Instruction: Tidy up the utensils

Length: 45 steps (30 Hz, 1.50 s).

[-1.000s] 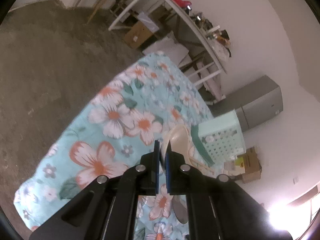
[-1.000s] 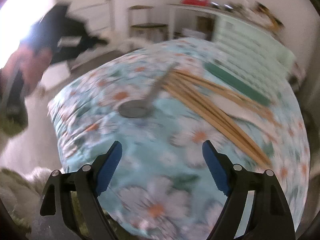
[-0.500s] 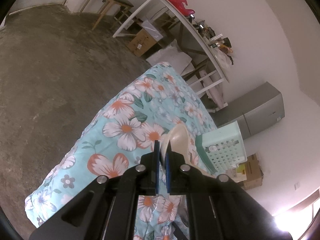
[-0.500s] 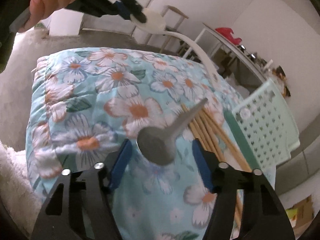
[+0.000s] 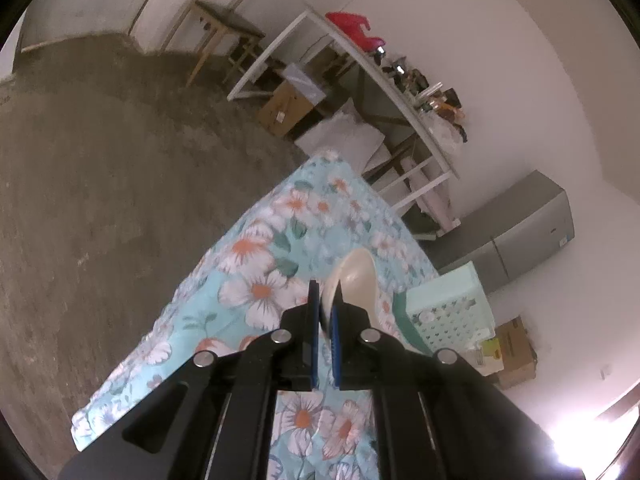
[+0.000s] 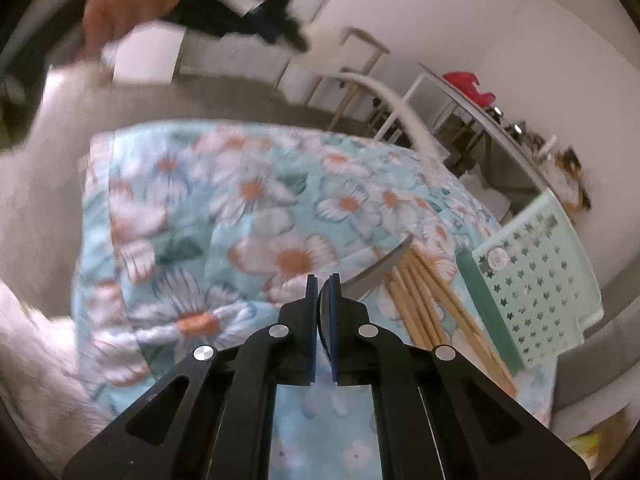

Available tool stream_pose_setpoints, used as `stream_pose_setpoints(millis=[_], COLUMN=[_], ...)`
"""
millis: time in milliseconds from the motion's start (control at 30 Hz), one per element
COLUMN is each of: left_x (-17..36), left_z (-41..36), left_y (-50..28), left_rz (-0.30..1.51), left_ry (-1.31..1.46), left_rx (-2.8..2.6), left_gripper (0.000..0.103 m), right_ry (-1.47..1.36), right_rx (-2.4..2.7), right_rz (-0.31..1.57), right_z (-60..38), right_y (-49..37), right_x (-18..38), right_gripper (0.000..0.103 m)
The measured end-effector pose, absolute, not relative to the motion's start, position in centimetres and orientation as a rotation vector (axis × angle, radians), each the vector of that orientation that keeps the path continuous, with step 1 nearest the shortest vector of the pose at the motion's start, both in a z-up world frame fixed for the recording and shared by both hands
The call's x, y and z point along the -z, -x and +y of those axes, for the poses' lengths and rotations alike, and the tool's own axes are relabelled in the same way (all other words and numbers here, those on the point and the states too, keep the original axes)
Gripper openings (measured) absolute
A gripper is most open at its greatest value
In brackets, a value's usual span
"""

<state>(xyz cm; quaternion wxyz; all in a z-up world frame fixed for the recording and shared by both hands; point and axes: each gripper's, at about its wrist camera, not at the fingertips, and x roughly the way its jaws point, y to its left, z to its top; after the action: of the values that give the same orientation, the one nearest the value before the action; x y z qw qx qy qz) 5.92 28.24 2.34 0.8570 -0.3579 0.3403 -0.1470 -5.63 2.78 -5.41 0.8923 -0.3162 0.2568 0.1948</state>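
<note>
Floral cloth (image 6: 192,216), right gripper (image 6: 323,292) clamps metal spoon (image 6: 384,268), left gripper (image 5: 325,300) pinches cream spoon (image 5: 356,280), chopsticks (image 6: 436,304) right-view only

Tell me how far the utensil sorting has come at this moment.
Early stage. Nothing is visibly in the basket yet. In hand: the left gripper is shut on a cream spoon, and the right gripper is shut on a metal spoon. Left: the chopsticks and a green stick lie on the floral cloth.

chopsticks (image 6: 432,304) beside basket (image 6: 536,276), bare floral cloth (image 6: 224,208) leftward
</note>
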Motion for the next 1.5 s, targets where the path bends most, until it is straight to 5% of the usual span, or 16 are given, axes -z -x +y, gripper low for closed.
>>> stream_pose_setpoints(millis=[733, 1500], left_x=[-12.3, -17.6], left_z=[22.9, 12.0], left_y=[-6.1, -10.7], left_rz=[0.506, 0.412], left_ry=[0.56, 0.305], left_rx=[0.379, 0.484], left_gripper=[0.004, 0.004], right_ry=[-0.113, -0.345], right_rx=[-0.57, -0.535], right_rz=[0.465, 0.331], right_z=[-8.8, -17.0], right_y=[8.0, 9.3], right_x=[-4.7, -8.5], right_gripper=[0.003, 0.003])
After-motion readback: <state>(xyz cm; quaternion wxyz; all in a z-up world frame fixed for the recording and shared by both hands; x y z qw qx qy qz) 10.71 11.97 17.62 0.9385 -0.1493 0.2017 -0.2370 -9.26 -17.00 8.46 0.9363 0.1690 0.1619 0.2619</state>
